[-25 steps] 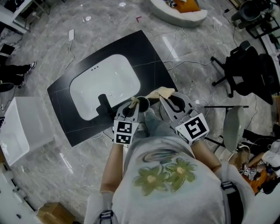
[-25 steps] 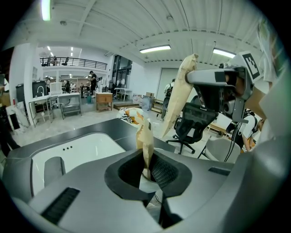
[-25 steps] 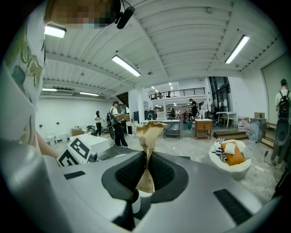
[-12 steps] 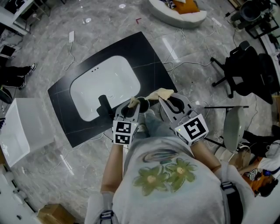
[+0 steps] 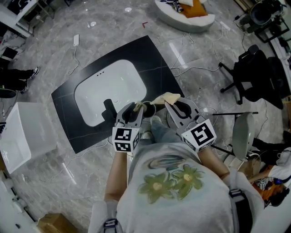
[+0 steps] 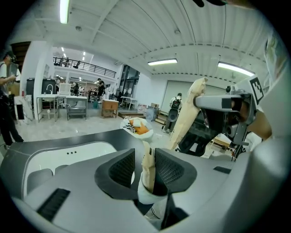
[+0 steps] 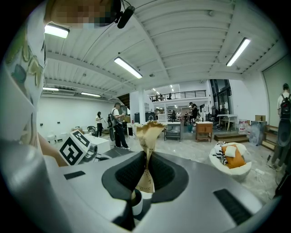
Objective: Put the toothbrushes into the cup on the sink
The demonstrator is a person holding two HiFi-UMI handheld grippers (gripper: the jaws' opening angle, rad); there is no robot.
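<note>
A black counter [image 5: 150, 54] holds a white sink basin [image 5: 109, 86]. At its near edge stands a white cup [image 6: 148, 196], also seen below my right jaws [image 7: 137, 205]. A beige paper-wrapped toothbrush [image 6: 148, 166] stands upright in the cup. My left gripper [image 6: 144, 157] hangs over the cup [image 5: 148, 108]. Its jaws have just been opening and now stand open either side of that toothbrush, which rests near the right pad. My right gripper [image 7: 146, 166] is shut on a second wrapped toothbrush [image 7: 146, 136], held just right of the cup [image 5: 166, 97].
A black faucet [image 5: 109, 109] rises at the basin's near rim, left of my left gripper [image 5: 135, 109]. A white box [image 5: 22, 132] sits on the floor at left, an office chair [image 5: 254, 73] at right, a round cushion [image 5: 186, 11] beyond. Cables trail over the floor.
My left gripper's jaws have spread apart and the gripper has lifted a little, leaving the toothbrush standing in the cup. My right gripper has kept still with its toothbrush.
</note>
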